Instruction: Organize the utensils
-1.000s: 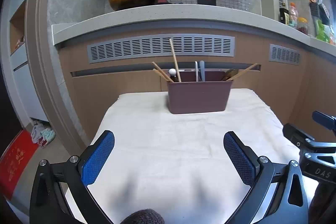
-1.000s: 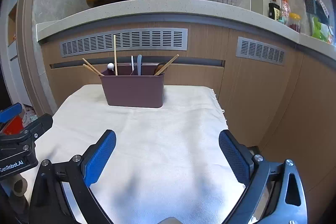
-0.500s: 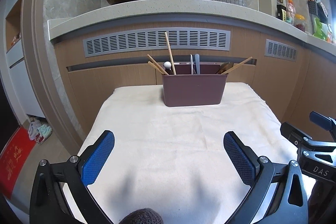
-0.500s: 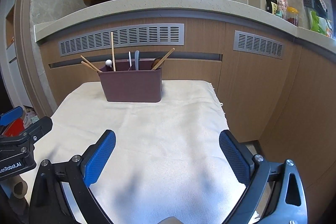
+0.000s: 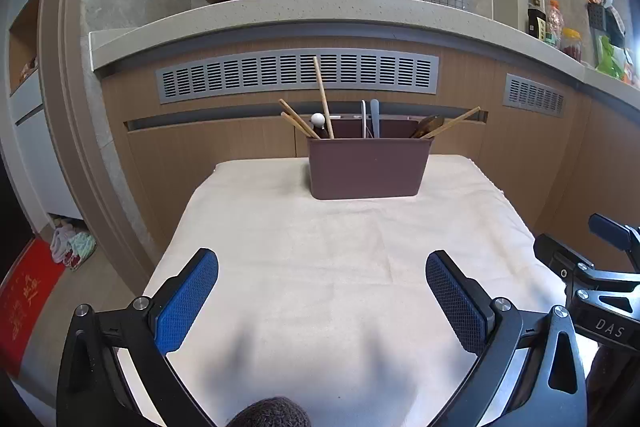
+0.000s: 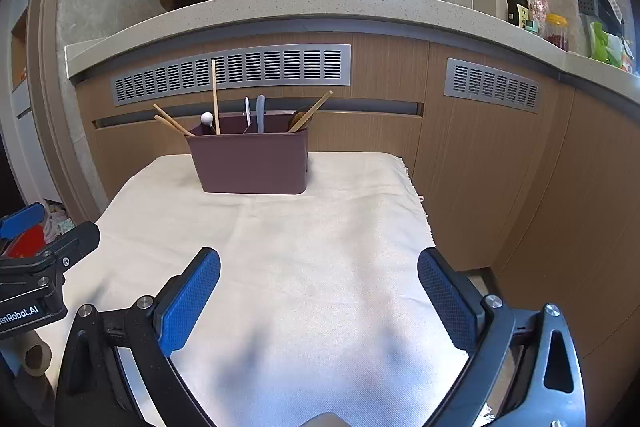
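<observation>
Hovering with fingers spread wide and empty, the left gripper [image 5: 322, 297] and right gripper [image 6: 319, 293] face a maroon utensil caddy [image 5: 368, 169] at the cloth-covered worktop's [image 6: 320, 227] far end; its light, stiff chopsticks [image 5: 323, 95] likely pinch best mid-shaft.

A brown holder [image 5: 366, 169] stands upright near the tabletop's far edge, about midway along it. Wooden chopsticks [image 5: 298, 123] lean out leftward at its left end beside one tall upright stick [image 5: 322, 95] and a white-knobbed piece [image 5: 318, 117]. Two pale handles [image 5: 370, 117] stand in the middle. A wooden spoon [image 5: 430, 125] and stick [image 5: 454, 122] lean right.
</observation>
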Demonstrator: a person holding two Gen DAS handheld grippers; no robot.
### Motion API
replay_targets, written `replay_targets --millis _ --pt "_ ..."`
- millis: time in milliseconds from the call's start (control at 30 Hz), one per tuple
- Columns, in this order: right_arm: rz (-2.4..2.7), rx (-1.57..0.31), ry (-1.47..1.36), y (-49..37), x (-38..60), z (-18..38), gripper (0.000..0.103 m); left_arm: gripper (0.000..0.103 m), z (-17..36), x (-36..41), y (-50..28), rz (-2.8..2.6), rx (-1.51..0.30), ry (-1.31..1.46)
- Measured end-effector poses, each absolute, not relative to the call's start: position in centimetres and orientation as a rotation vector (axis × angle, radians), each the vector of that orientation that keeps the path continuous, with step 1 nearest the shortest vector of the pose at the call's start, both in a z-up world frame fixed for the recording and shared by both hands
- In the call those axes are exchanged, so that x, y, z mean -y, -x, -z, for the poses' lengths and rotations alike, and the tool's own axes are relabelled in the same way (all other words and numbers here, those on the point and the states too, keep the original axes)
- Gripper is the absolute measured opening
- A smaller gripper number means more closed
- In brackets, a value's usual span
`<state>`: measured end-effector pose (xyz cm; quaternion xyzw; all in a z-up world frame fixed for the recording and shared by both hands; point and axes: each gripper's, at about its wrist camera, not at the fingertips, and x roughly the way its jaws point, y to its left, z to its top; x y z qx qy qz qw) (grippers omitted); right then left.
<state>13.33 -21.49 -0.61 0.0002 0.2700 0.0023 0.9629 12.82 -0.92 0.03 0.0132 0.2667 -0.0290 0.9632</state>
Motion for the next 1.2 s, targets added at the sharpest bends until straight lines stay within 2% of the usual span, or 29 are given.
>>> replay_targets --millis 1200 --pt "-0.016 -0.535 -0.005 -12.7 22.1 0.3 0.100 0.103 -0.1 1.7 -11.8 0.047 -0.528 -0.046"
